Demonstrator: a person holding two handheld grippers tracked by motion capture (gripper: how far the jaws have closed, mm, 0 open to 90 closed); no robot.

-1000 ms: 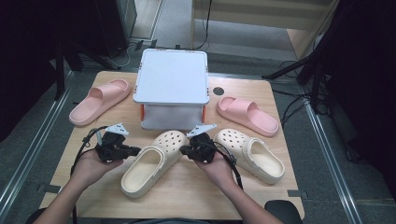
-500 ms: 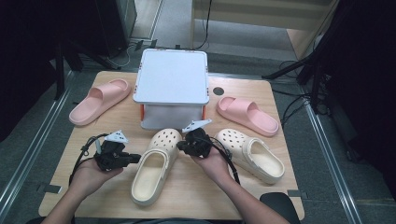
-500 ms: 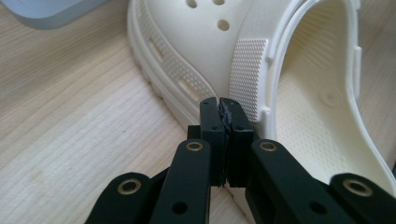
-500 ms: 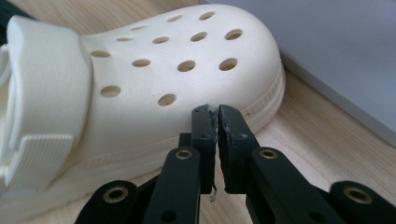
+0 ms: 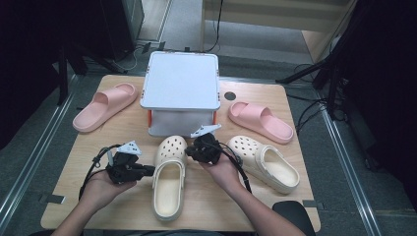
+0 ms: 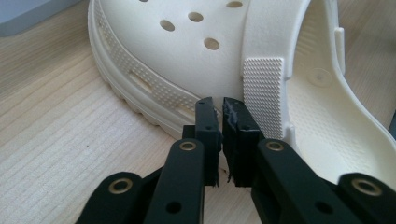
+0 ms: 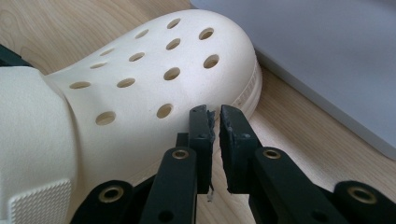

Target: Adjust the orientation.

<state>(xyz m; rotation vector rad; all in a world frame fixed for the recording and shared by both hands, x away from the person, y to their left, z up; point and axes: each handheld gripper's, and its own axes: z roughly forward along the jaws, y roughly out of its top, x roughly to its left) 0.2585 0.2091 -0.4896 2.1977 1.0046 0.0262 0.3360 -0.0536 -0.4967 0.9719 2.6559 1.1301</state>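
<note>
Cream foam clog (image 5: pixel 169 178), lying mid-table between left gripper (image 5: pixel 147 170) and right gripper (image 5: pixel 191 151), toe toward the grey lidded box (image 5: pixel 181 81). Probably light, springy, slightly grippy; best pinched at the thick sole rim or heel strap. Both jaws just parted a sliver, nothing clamped. Second clog (image 5: pixel 268 162) just right; pink slides (image 5: pixel 104 105) farther out.
</note>
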